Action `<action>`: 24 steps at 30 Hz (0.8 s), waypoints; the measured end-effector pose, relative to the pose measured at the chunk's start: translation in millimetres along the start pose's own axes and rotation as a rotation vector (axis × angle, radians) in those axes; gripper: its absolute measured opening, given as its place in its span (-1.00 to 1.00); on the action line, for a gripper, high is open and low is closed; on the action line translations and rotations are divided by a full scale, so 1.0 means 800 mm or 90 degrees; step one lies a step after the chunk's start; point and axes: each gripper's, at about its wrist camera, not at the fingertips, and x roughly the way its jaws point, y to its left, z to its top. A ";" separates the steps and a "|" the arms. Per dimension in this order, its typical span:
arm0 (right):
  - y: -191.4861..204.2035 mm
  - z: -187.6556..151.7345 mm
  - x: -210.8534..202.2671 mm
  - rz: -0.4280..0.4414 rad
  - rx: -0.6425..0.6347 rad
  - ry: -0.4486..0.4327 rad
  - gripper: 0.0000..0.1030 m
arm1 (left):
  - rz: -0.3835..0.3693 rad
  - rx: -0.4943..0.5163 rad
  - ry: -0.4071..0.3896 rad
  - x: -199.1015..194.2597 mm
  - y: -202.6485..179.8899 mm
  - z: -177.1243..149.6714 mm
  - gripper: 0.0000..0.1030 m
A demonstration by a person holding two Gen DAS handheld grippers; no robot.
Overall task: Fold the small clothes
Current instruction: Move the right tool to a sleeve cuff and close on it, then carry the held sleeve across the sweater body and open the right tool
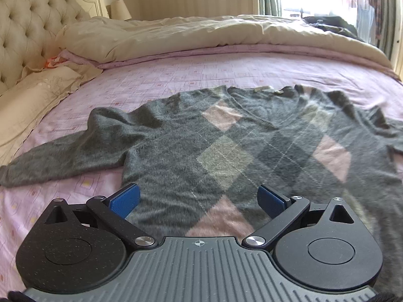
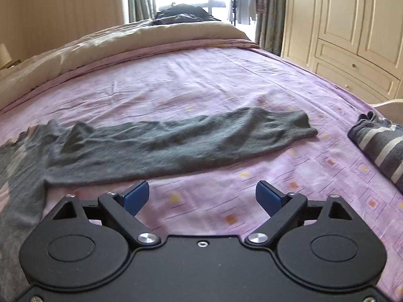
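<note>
A grey argyle sweater [image 1: 226, 136] with pink and beige diamonds lies spread flat on the pink patterned bedsheet [image 1: 156, 75], neck towards the far side. Its left sleeve [image 1: 63, 158] stretches out to the left. My left gripper [image 1: 199, 200] hovers over the sweater's lower front, jaws wide, nothing between the blue pads. In the right wrist view the sweater's other sleeve [image 2: 181, 141] lies stretched to the right across the sheet. My right gripper [image 2: 202, 197] is open above bare sheet just in front of that sleeve, holding nothing.
A cream duvet [image 1: 201, 37] is bunched along the far side of the bed, with a tufted headboard [image 1: 27, 25] and pillow [image 1: 32, 100] at left. A folded grey striped garment [image 2: 380, 146] sits at the right bed edge. Dark clothes [image 2: 181, 13] lie beyond; wardrobes [image 2: 347, 25] stand right.
</note>
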 end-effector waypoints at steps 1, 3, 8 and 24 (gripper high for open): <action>-0.017 0.007 0.007 -0.003 0.023 0.001 0.79 | -0.002 0.000 0.002 0.007 -0.001 0.000 0.95; -0.041 0.016 0.023 -0.011 0.061 0.007 0.77 | -0.012 -0.007 0.006 0.019 0.000 0.000 0.95; -0.095 0.028 0.066 -0.005 0.172 0.029 0.60 | -0.025 -0.019 0.040 0.046 -0.002 -0.009 0.96; -0.136 0.065 0.105 -0.005 0.270 0.018 -0.78 | -0.037 -0.014 -0.022 0.049 -0.001 -0.027 1.00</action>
